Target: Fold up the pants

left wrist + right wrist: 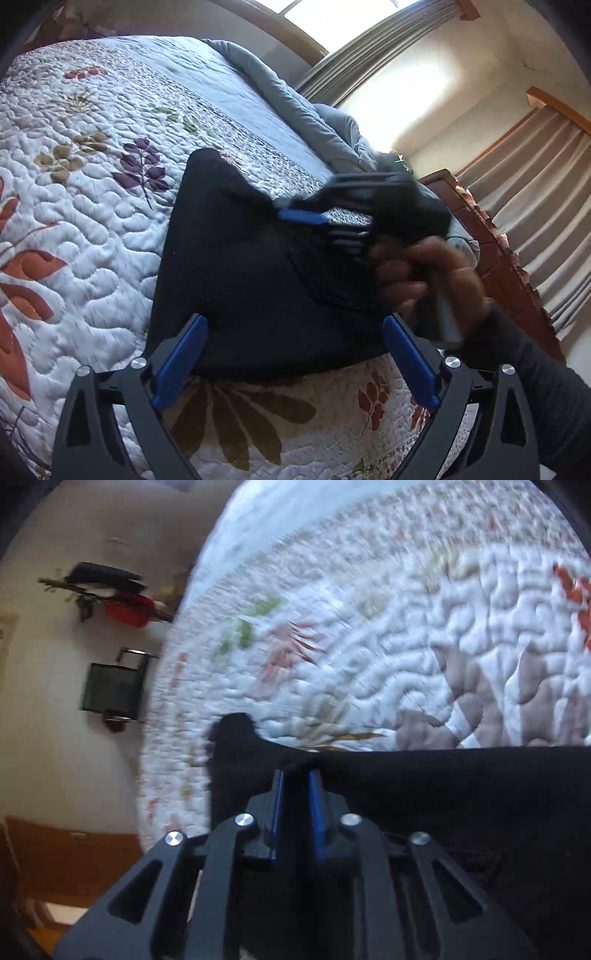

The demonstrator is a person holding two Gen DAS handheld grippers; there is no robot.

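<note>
Black pants lie folded on a floral quilted bedspread. My left gripper is open, its blue pads standing wide on either side of the pants' near edge without pressing on them. My right gripper, blurred and held by a hand, is over the far edge of the pants. In the right wrist view the right gripper has its blue pads almost together on the edge of the black pants, with a corner of cloth sticking up to the left.
A grey duvet is bunched along the far side of the bed. Curtains and dark wooden furniture stand to the right. Past the quilt edge are a wall shelf and a black mesh holder.
</note>
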